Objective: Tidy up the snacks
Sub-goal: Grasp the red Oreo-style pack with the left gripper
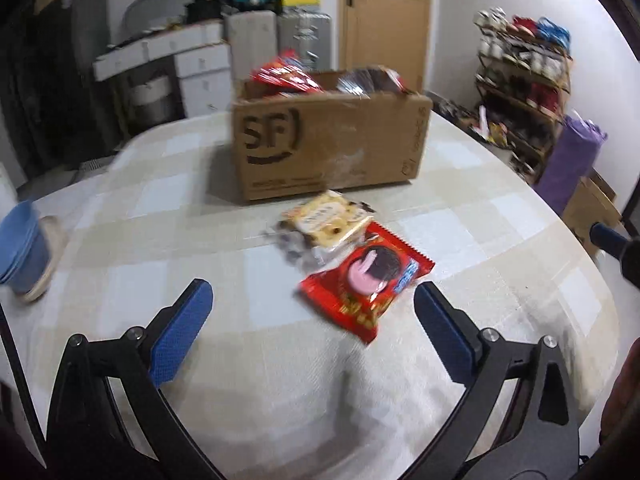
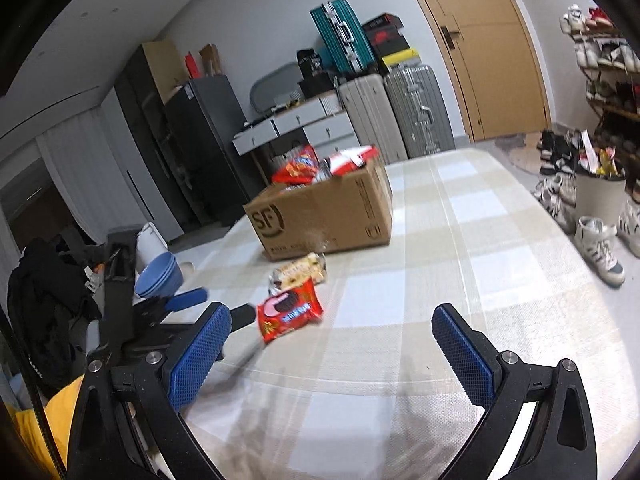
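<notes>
Checked tablecloth, red snack packet just ahead of left tongs, both tongs wide open, empty

We cannot read the blurred red snack packet, and the brown cardboard box hides its contents' lower parts.

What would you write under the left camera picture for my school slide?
Open left tongs reach toward a red cookie packet on the checked table, in front of a cardboard box full of snacks.
</notes>
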Motion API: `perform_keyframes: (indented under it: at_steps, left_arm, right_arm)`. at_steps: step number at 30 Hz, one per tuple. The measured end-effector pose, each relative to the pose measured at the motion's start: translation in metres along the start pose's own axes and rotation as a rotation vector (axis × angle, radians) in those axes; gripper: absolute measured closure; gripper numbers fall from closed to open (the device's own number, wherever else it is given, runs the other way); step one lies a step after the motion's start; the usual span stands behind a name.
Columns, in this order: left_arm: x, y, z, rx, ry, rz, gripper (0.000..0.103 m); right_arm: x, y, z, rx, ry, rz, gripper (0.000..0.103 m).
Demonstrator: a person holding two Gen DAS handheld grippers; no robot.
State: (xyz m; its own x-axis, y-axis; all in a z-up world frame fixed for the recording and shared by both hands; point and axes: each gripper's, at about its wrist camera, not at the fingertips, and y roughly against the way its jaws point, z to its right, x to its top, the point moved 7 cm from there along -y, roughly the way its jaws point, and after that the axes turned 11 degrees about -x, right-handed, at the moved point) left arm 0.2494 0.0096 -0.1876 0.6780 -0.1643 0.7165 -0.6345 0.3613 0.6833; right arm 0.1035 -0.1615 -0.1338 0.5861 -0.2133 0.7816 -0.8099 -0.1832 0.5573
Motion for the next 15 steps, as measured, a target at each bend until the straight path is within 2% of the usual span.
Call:
perform_keyframes:
  at_steps: [7,9,13,14,15]
  left_arm:
    - [0.017,-0.065,0.007,-0.087,0.019,-0.093,0.008]
    - [0.019,-0.083,0.008,-0.093,0.017,-0.121,0.017]
    - [0.02,-0.113,0.011,-0.141,0.033,-0.172,0.024]
    - [0.022,-0.117,0.013,-0.147,0.028,-0.164,0.03]
    - [0.023,-0.12,0.015,-0.166,0.028,-0.163,0.043]
  right_arm:
    - [-0.006,-0.037,0.006,0.005,0.001,-0.066,0.001]
    - [-0.006,-0.046,0.009,0.011,-0.015,-0.079,0.001]
    - [-0.007,-0.056,0.014,0.015,-0.026,-0.095,0.001]
    - [-0.007,-0.059,0.015,0.016,-0.025,-0.098,0.001]
    - [-0.007,-0.06,0.015,0.016,-0.025,-0.1,0.001]
